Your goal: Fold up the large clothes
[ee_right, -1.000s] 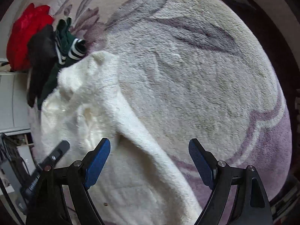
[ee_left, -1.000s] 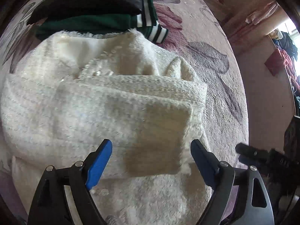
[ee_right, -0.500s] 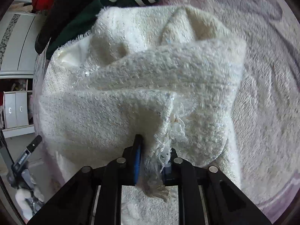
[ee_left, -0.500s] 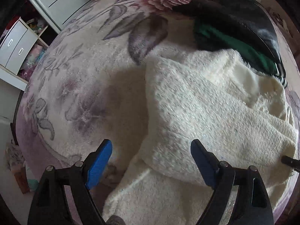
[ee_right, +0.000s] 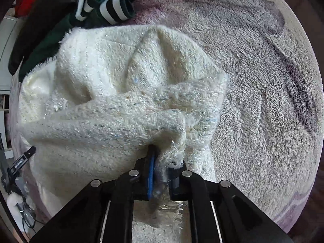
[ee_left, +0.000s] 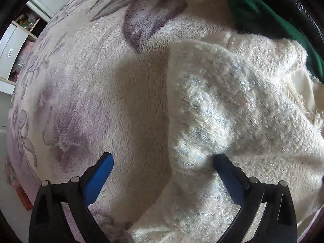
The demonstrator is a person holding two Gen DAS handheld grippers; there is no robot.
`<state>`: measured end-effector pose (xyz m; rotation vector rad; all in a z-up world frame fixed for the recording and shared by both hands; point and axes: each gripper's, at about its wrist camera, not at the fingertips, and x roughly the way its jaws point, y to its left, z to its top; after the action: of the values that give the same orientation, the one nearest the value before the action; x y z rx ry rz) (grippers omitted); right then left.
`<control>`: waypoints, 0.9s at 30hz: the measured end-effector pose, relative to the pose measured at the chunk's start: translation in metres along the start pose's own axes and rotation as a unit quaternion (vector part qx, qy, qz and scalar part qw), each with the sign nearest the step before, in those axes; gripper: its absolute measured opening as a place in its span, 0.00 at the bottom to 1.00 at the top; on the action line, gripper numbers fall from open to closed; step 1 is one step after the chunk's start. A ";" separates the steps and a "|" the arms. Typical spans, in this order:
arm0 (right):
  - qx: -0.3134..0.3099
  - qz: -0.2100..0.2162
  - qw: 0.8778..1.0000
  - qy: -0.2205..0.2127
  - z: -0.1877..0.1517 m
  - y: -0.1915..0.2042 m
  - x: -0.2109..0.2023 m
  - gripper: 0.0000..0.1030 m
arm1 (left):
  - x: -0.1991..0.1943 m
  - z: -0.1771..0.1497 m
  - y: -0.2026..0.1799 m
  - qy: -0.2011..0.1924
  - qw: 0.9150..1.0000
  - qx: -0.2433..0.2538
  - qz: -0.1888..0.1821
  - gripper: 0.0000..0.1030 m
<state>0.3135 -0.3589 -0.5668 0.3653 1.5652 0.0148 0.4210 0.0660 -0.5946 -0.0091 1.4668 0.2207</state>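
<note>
Right claw [ee_right: 160,169] pinched on the frayed edge of the cream sweater [ee_right: 113,109], bundle heaped ahead of it on the blanket [ee_right: 263,101] — left claw [ee_left: 162,162] wide, straddling the sweater's left fold — folding about half done, unflattened.

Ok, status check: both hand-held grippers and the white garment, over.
Right hand-held gripper shut on cream knit garment edge. Left hand-held gripper open, straddling its folded side. Green striped clothing touching garment's far edge.

Green garment [ee_left: 269,14] (frame-cropped); cream sweater [ee_right: 113,109] hem swallowed inside right gripper [ee_right: 160,172].
</note>
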 end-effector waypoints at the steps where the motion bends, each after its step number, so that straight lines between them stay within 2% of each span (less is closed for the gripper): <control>1: 0.008 0.005 1.000 0.005 0.002 -0.001 -0.003 0.24 | -0.008 0.000 -0.001 -0.005 1.000 0.008 0.009 1.00; 2: 0.016 0.013 1.000 0.009 0.003 -0.003 -0.010 0.34 | -0.022 -0.002 -0.003 -0.018 0.999 0.018 0.025 1.00; 4: 0.034 0.021 0.999 -0.001 0.004 -0.010 -0.029 0.47 | -0.049 -0.006 -0.011 -0.044 0.997 0.043 0.040 1.00; 6: 0.044 0.025 0.998 -0.021 -0.002 -0.016 -0.049 0.49 | -0.074 -0.009 -0.020 -0.060 0.995 0.061 0.042 1.00; 8: 0.057 0.029 0.998 -0.029 -0.006 -0.019 -0.065 0.49 | -0.086 -0.006 -0.033 -0.060 0.994 0.077 0.040 1.00; 13: 0.050 0.076 0.995 -0.041 0.005 0.010 -0.091 0.49 | -0.077 0.021 -0.079 -0.071 0.989 0.118 0.050 1.00; 18: 0.017 0.079 0.996 -0.044 0.052 0.055 -0.064 0.49 | -0.036 0.053 -0.119 -0.063 0.982 0.162 0.077 1.00; 22: -0.025 0.077 0.997 -0.015 0.096 0.094 -0.017 0.49 | -0.009 0.069 -0.136 -0.059 0.974 0.182 0.118 1.00; 24: -0.057 0.050 0.997 0.017 0.109 0.114 0.011 0.49 | 0.000 0.076 -0.139 -0.052 0.975 0.181 0.120 1.00; 25: -0.067 0.039 0.997 0.028 0.111 0.120 0.022 0.48 | 0.001 0.078 -0.138 -0.049 0.976 0.178 0.119 1.00; 27: -0.082 0.008 0.996 0.019 0.116 0.129 0.037 0.21 | -0.003 0.081 -0.136 -0.051 0.977 0.171 0.114 1.00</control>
<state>0.4559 -0.2534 -0.5760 0.2494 1.5868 0.1627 0.5215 -0.0564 -0.5999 0.4458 1.3865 0.1489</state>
